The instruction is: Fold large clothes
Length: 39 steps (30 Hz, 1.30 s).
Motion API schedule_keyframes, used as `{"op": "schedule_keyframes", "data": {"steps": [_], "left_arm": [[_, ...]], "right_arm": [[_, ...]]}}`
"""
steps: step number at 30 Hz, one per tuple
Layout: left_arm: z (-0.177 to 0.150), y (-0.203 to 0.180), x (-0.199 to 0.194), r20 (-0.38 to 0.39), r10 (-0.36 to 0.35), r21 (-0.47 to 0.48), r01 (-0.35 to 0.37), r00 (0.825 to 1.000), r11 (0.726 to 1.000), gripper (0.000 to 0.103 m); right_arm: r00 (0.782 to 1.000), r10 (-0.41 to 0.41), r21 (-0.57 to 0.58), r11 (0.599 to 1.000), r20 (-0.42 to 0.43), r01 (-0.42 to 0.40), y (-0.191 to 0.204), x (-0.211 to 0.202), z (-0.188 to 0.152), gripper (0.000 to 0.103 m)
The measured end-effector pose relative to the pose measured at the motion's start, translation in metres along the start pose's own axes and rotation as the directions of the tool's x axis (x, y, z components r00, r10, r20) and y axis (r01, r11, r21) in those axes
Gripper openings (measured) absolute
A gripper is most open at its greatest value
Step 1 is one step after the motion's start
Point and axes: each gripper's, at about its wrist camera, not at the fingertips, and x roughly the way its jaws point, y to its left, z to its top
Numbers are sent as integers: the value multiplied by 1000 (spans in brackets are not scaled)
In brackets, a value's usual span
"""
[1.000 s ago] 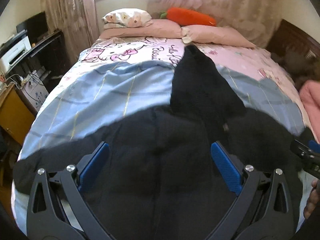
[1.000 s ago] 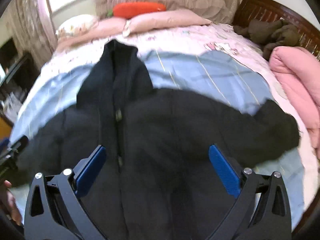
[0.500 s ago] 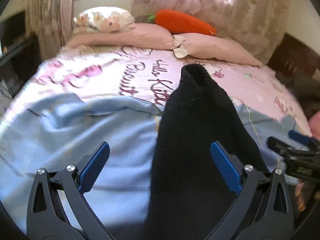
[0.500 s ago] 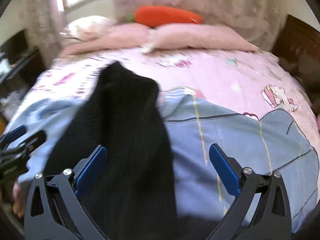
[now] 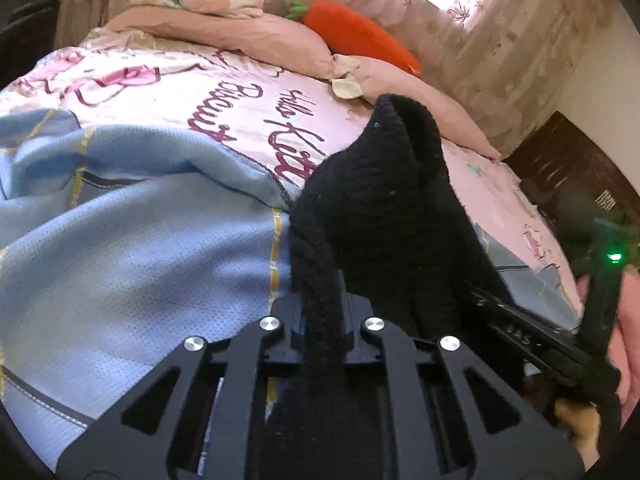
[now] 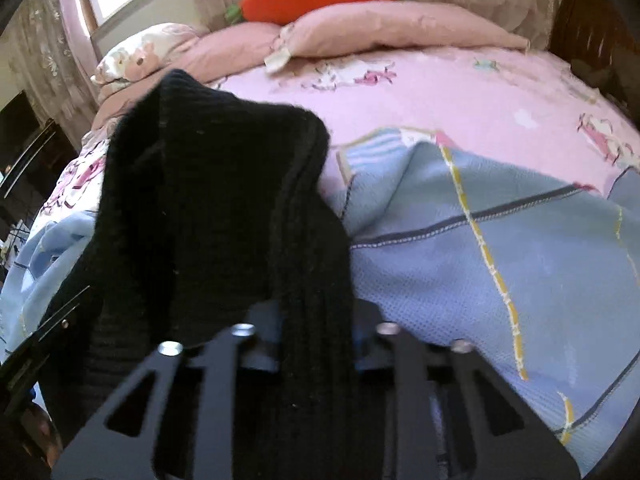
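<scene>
A black knitted hooded cardigan lies on the bed with its hood [image 5: 392, 184] pointing at the pillows. My left gripper [image 5: 322, 304] is shut on the hood's left edge, a thick fold of black knit running between the jaws. My right gripper [image 6: 316, 320] is shut on the hood's right edge [image 6: 304, 216]. The right gripper's body also shows at the right of the left wrist view [image 5: 532, 336]. The cardigan's body and sleeves are out of view below both cameras.
A light blue checked blanket [image 5: 132, 232] lies under the cardigan on a pink printed sheet [image 6: 440, 92]. Pink pillows [image 6: 392, 28] and an orange carrot plush [image 5: 356, 32] are at the head. A dark wooden headboard [image 5: 568, 164] is at the right.
Both grippers moved forward from the cardigan's body to the hood, then shut on its left and right edges. They were open half a second ago.
</scene>
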Motion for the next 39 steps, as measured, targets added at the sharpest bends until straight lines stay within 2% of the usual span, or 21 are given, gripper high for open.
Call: {"op": "schedule_keyframes", "data": {"steps": [3,5,7,9,10,11,14,16,18,20,21,22,24,25,27,30,33,35,36,38,39], "left_arm": [[-2,-27,-17,51,114,126,-120,992,985,9],[-1,-46,-37,87,143,215,-158,986,964,9],[4,-57,-68,112,107,233,-131,988,964,9],[6,-62,-101,126,66,209,-91,990,974,9],[3,-63,-120,133,52,198,-77,990,977,9],[-1,-64,-132,138,47,194,-74,989,978,9],[-25,-71,-179,151,30,198,-60,988,978,9],[-48,-75,-200,114,2,180,-22,993,984,9],[-77,-84,-220,88,-1,216,-19,996,976,9],[-103,-92,-229,75,34,278,-54,997,959,9],[-118,-94,-231,63,52,301,-69,997,951,9],[-129,-94,-232,49,56,304,-68,997,950,9],[-152,-89,-233,33,47,288,-54,998,956,9],[-159,-86,-231,28,40,285,-47,999,957,9],[-174,-80,-229,31,23,270,-31,999,962,9],[-184,-64,-225,50,-23,207,12,998,978,9],[-187,-46,-224,74,-96,146,85,993,986,9],[-193,-40,-224,87,-131,128,119,988,985,9],[-194,-38,-223,95,-148,116,137,984,984,9],[-200,-28,-217,108,-179,77,171,978,982,10],[-202,-26,-215,111,-191,63,185,975,981,10]], "right_arm": [[998,-34,-63,997,58,37,13,-26,2,11],[996,-24,-105,994,84,32,19,-57,7,10],[993,2,-136,991,117,14,21,-89,11,10],[990,37,-128,992,133,-20,19,-123,9,10],[988,50,-121,992,145,-32,17,-137,4,8],[983,69,-104,993,170,-52,13,-161,-3,1],[974,106,-84,992,201,-91,4,-212,-30,0],[981,88,-111,991,173,-69,3,-232,-51,0],[990,65,-143,989,126,-47,5,-240,-70,0],[995,25,-184,983,98,-7,11,-247,-88,9],[995,13,-197,980,98,6,12,-252,-98,33],[995,5,-208,978,103,16,15,-257,-103,72],[990,-5,-199,979,140,33,18,-267,-114,100],[988,8,-179,984,153,20,19,-268,-114,100],[993,35,-124,992,114,-21,18,-262,-110,100],[997,54,14,998,55,-55,12,-236,-98,100],[997,83,125,989,-10,-81,11,-193,-87,100],[988,137,205,971,-70,-120,10,-161,-82,100],[978,188,265,951,-95,-157,11,-142,-78,100],[962,263,348,911,-77,-221,16,-119,-69,99],[962,266,359,905,-61,-228,21,-114,-64,92]]}}
